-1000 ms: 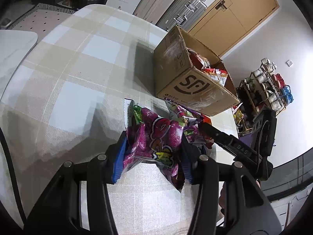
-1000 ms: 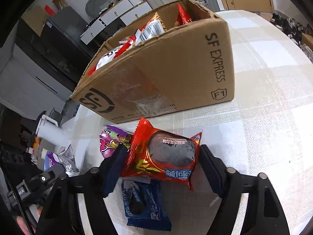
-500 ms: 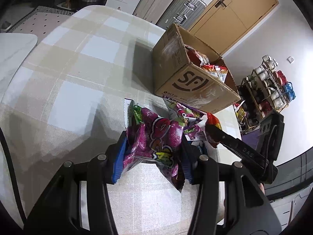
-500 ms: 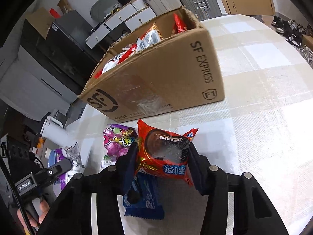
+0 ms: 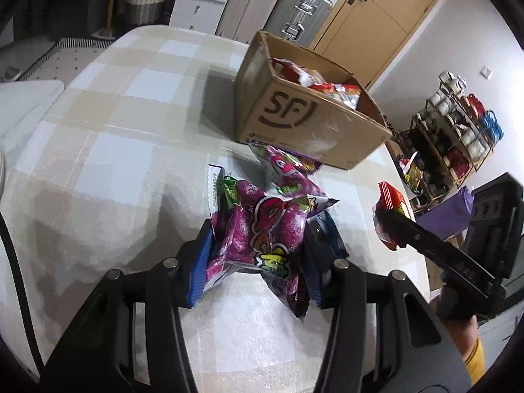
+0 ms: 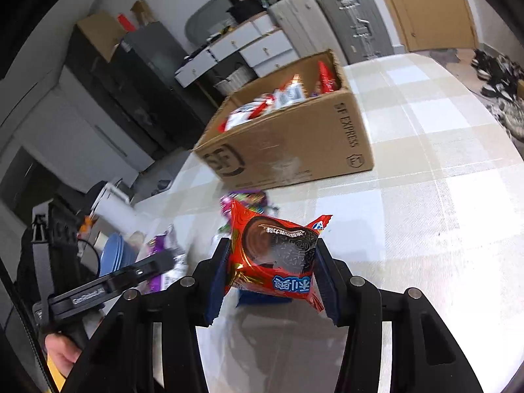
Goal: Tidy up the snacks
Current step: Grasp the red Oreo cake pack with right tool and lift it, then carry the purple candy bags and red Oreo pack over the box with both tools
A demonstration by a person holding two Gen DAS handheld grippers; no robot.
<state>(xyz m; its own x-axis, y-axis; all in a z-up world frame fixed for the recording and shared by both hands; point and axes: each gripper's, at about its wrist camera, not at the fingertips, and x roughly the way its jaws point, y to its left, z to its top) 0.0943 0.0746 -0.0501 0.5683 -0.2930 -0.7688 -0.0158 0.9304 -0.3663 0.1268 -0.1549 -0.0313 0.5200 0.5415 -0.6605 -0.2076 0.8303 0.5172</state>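
My left gripper (image 5: 255, 258) is shut on a magenta snack bag (image 5: 258, 229) just above the checked tablecloth. A second magenta bag (image 5: 285, 167) and a blue packet (image 5: 330, 232) lie beyond it. My right gripper (image 6: 270, 278) is shut on a red cookie packet (image 6: 275, 255) and holds it above the table; it also shows in the left wrist view (image 5: 389, 209). The open cardboard box (image 5: 311, 121) stands behind, with several snack packets inside. In the right wrist view the box (image 6: 294, 150) is ahead and the blue packet (image 6: 262, 298) lies below the red one.
The table edge (image 5: 399, 177) runs close to the right of the box. A rack of cups (image 5: 458, 131) stands beyond it. Suitcases (image 5: 294, 6) and white drawers (image 5: 199, 3) line the far wall. Blue plates (image 6: 114, 255) sit off the table's left side.
My right gripper has closed on the red cookie packet and lifted it off the table, away from the box. My left gripper holds the magenta bag as before, raised slightly.
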